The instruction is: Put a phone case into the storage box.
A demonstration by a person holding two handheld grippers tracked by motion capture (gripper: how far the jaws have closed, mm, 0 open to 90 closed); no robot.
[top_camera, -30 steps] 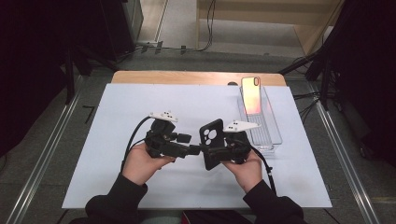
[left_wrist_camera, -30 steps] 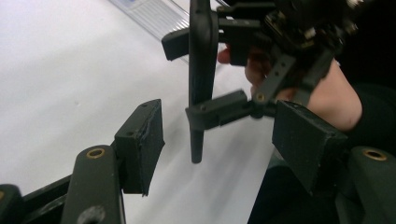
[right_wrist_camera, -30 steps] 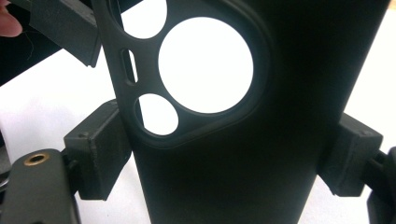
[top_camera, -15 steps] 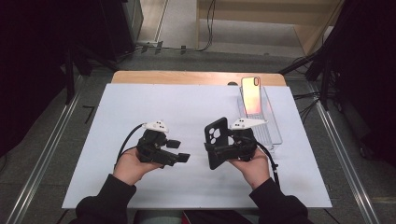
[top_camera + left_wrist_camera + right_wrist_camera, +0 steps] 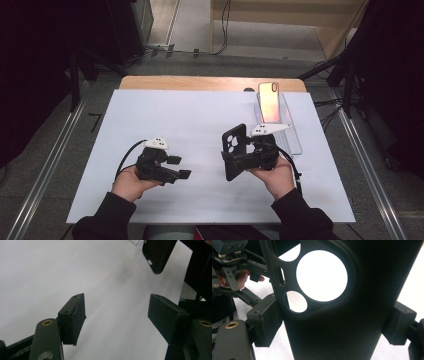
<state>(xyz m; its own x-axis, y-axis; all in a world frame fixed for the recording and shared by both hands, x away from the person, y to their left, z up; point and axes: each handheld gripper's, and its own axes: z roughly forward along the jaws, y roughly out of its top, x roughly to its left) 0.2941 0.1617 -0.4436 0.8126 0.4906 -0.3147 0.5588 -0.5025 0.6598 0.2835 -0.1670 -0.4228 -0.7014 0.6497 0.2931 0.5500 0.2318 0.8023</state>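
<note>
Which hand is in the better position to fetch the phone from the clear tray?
Probably the left. The left hand-held gripper is open and empty, though farther from the phone in the clear tray. The right hand-held gripper is shut on the black case.

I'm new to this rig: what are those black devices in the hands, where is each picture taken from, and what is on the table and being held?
A person sits at a table covered by a white sheet and holds a hand-operated, two-jaw gripper in each hand. The high view looks down from above the person's side. The other two pictures come from cameras riding on each gripper, looking along its jaws.

The right gripper clamps a black phone case by its edges; in the right gripper view the case's camera cut-outs are close up. The left gripper is open with nothing between its jaws, over bare sheet.

At the far right, a phone leans in a clear stand.
</note>
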